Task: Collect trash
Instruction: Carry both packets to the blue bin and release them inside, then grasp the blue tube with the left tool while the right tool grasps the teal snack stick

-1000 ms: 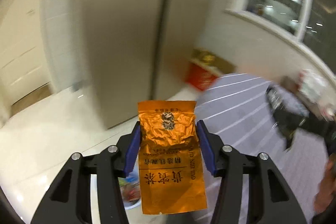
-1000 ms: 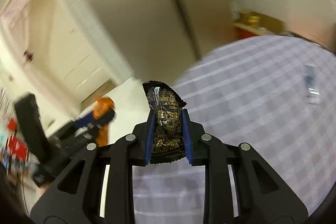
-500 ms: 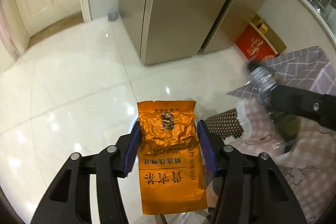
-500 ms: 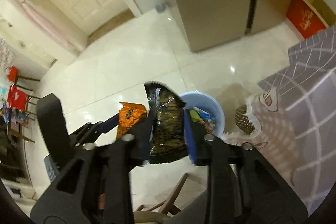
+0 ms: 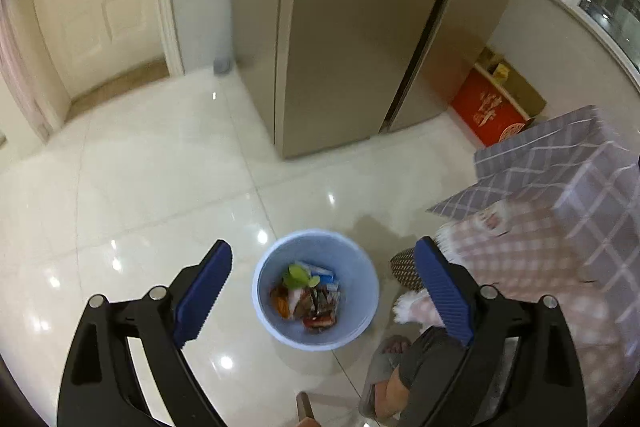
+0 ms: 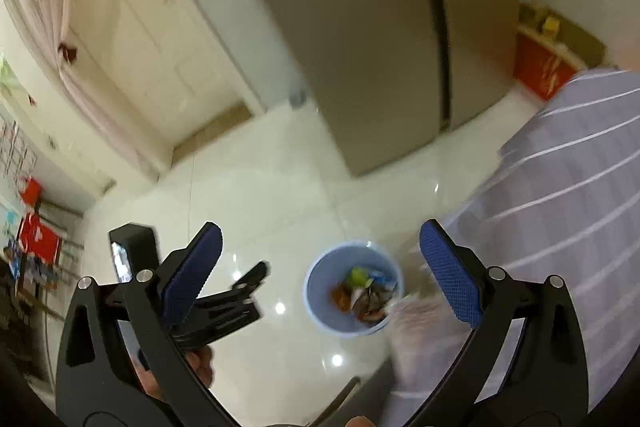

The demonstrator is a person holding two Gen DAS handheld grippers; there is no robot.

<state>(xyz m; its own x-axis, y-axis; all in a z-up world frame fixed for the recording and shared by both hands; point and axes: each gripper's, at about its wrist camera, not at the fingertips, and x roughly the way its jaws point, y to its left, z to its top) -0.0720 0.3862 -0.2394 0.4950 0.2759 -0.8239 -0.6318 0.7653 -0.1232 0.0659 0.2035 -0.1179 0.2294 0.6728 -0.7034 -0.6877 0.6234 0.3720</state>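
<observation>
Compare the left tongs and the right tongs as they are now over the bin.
1. In their own views, the left tongs frame the blue bin squarely between their pads, while the right tongs see it offset toward their right pad.
2. The left tongs look down over the chair cushion; the right tongs look over the striped tablecloth.
Shared: both are open wide and empty, with blue pads on black arms.

bins: 1 blue bin [image 5: 316, 289] | fridges: 1 fridge [image 5: 352, 27] | red boxes: 1 red box [image 5: 490, 111] | grippers: 2
</observation>
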